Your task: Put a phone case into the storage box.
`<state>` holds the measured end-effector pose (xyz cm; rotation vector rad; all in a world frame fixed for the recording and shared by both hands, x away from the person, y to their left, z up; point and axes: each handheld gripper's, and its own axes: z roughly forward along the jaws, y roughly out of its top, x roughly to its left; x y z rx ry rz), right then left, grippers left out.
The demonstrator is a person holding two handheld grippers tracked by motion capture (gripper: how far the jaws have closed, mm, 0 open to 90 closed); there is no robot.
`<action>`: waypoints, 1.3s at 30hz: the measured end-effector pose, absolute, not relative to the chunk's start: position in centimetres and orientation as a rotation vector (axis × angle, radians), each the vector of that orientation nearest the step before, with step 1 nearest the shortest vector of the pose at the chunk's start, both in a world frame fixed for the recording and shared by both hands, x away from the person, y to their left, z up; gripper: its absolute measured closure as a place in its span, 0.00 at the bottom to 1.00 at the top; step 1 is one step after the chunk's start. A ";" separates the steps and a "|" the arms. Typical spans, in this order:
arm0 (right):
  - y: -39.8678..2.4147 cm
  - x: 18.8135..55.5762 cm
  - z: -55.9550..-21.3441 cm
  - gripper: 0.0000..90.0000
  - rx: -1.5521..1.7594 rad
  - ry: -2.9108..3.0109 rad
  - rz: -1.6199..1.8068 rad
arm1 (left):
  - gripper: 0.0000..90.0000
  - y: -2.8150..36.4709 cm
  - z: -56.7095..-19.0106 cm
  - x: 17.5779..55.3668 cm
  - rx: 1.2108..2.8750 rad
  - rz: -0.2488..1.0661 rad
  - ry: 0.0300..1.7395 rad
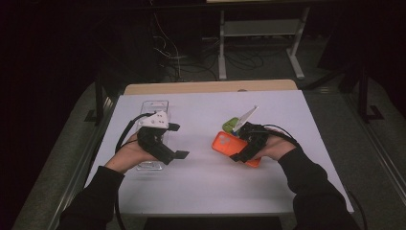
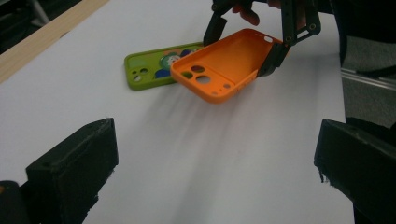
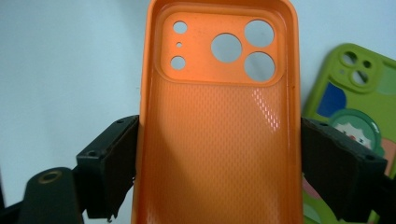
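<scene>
Right gripper view: right gripper point(image 3: 219, 163) is clamping the orange case point(image 3: 219, 121) across its sides, lifting it; left gripper point(image 2: 215, 172) is hanging apart, empty. Next, probably carrying it left to the clear box point(image 1: 154, 108).

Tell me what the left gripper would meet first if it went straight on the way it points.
Probably the orange case held in the right gripper. Bare table lies before that, and depth is hard to judge.

High view: fixed above the person's side, looking forward and down over the whole white bench point(image 1: 206, 191). Left gripper view: low, looking across the bench at the orange phone case point(image 2: 224, 65) farther off. Right gripper view: very close on that same case point(image 3: 219, 140), which all three views share; green phone case point(image 3: 350, 112) beside it.
</scene>
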<state>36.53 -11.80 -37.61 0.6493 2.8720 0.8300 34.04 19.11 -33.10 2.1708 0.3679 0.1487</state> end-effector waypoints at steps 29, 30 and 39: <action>-9.5 36.0 -35.3 0.17 0.230 3.020 0.861 | 0.00 13.1 -34.2 35.9 2.330 -0.027 0.117; -9.4 35.9 -35.2 0.17 0.220 3.025 0.858 | 0.00 12.9 -34.4 35.8 2.332 -0.042 0.123; -8.1 35.5 -34.5 0.17 0.123 3.029 0.836 | 0.00 12.0 -35.2 35.5 2.364 -0.046 0.078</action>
